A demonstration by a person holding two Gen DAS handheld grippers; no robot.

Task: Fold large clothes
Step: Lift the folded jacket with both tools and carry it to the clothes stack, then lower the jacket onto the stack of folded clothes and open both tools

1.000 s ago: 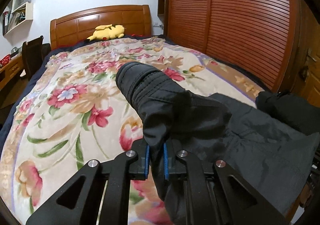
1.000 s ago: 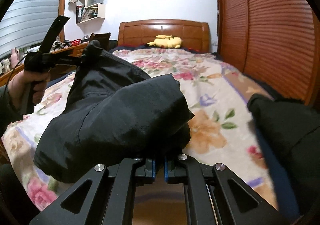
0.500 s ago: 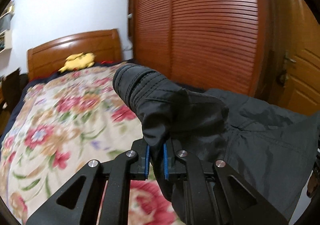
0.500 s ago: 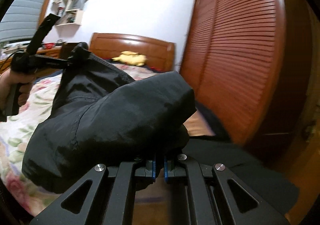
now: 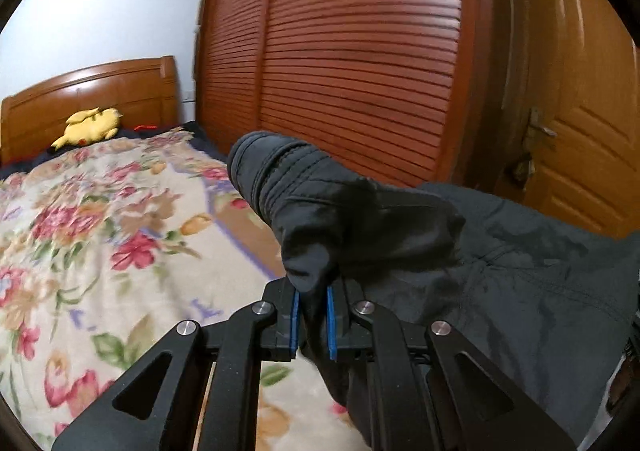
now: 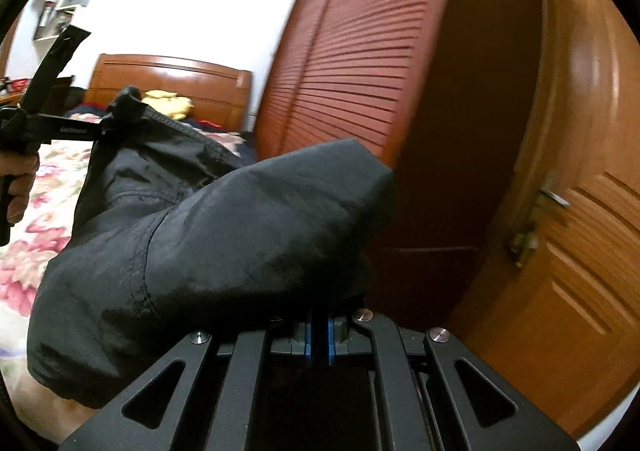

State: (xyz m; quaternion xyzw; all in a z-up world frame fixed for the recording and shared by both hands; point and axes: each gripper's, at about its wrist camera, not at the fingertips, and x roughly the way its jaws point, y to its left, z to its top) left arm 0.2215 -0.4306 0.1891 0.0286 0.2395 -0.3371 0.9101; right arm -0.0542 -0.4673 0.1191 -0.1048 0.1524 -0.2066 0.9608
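Note:
A large black garment (image 5: pixel 500 291) hangs in the air between my two grippers, above the foot of the bed. My left gripper (image 5: pixel 313 321) is shut on a stitched end of it that bulges up in front of the camera. My right gripper (image 6: pixel 319 337) is shut on another bunched end of the garment (image 6: pixel 224 235). In the right wrist view the left gripper (image 6: pixel 106 127) shows at far left, held by a hand, pinching the fabric. The cloth between them sags and hides the lower part of the garment.
The bed with a floral bedspread (image 5: pixel 100 235) lies to the left, with a wooden headboard (image 5: pixel 92 99) and a yellow plush toy (image 5: pixel 90 125). A slatted wooden wardrobe (image 5: pixel 360 63) and a wooden door (image 5: pixel 576 131) stand close on the right.
Both grippers have swung to the right with the garment lifted off the bed. The views now face the wardrobe and door instead of the bed. Both grips are unchanged.

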